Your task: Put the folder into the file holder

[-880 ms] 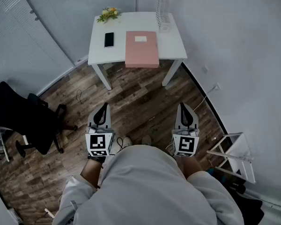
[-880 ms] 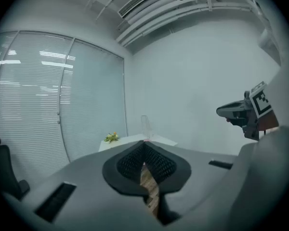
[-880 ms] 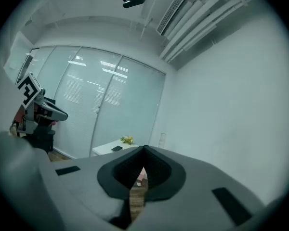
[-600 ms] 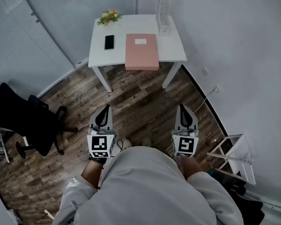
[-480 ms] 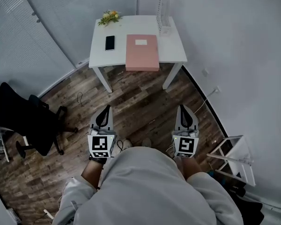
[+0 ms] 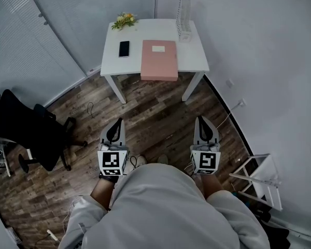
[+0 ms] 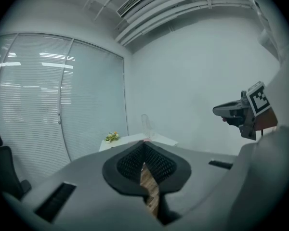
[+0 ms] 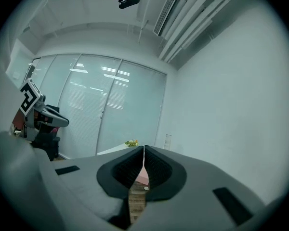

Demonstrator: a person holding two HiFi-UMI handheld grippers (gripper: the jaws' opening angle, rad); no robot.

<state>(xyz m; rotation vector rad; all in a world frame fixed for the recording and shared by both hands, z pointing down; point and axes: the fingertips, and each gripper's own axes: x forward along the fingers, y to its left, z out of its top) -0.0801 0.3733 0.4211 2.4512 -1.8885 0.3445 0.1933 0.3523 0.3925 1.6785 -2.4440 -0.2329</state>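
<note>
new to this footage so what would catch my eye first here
The flat pink rectangular folder stands out, lying at the front edge of the white table. Behind it to the right stands the clear upright file holder. Nearer, the left gripper and right gripper hover over the wood floor, both shut and empty.

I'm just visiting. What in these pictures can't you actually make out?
- Folder: the print on its white label is too small in the head view. The right tool's shut jaws hide all but a pink sliver in its own view.
- File holder: clear and far off, so its slots can't be counted in the head view.
- Chair: cut off by the head view's left edge.
</note>
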